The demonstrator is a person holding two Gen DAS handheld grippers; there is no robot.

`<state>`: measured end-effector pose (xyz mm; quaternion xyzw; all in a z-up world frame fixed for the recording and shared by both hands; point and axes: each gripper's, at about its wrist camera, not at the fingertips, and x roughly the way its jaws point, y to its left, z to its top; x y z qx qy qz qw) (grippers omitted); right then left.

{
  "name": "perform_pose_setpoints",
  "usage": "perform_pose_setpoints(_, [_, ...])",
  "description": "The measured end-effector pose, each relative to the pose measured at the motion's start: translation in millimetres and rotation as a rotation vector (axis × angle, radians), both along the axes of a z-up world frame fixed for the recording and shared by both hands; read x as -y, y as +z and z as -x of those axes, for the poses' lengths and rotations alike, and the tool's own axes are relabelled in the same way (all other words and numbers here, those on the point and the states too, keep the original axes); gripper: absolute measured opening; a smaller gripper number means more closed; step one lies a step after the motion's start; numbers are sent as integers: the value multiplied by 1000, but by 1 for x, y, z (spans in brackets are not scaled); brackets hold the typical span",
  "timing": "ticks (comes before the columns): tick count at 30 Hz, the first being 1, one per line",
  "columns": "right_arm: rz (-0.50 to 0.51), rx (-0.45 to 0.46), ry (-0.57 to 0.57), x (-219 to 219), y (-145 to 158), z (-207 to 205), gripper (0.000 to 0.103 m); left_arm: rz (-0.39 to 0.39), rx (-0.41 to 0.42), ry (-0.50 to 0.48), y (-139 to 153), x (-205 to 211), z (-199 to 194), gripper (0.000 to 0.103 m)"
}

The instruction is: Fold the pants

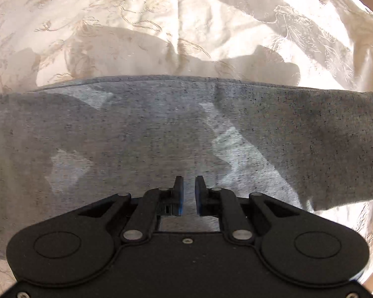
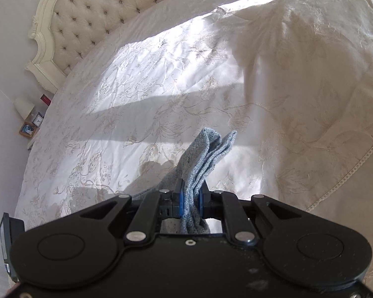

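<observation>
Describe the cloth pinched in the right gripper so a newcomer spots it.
Start at the tufted headboard, come down the cream bedspread to the right gripper. The pants poke up between its blue pads: the only grey-blue knit there.

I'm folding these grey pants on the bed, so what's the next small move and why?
Probably carry the bunched end in the right gripper over the flat stretch of pants. The right fingers pinch several layers of cloth, while the left gripper hangs narrowly open and empty above it.
</observation>
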<state>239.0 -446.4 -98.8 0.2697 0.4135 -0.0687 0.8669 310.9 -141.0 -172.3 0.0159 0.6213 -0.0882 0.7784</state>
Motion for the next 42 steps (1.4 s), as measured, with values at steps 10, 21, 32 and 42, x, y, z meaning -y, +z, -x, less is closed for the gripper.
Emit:
perform_pose_setpoints(10, [149,25,169,-160,47,-20,12,8,32,-12,18,-109,19,18])
perform_pose_setpoints(21, [110,-81,353,-365,-35,-42,12,-46,50,65,16,-225,14,18])
perform_pose_setpoints(32, [56,-129,466,-386,-52,-37,33,2,73,74,28,-238,8,18])
perform_pose_setpoints(42, [100,-24,307,-294,-37,-31,35,76,137,-35,39,-153,-22,18])
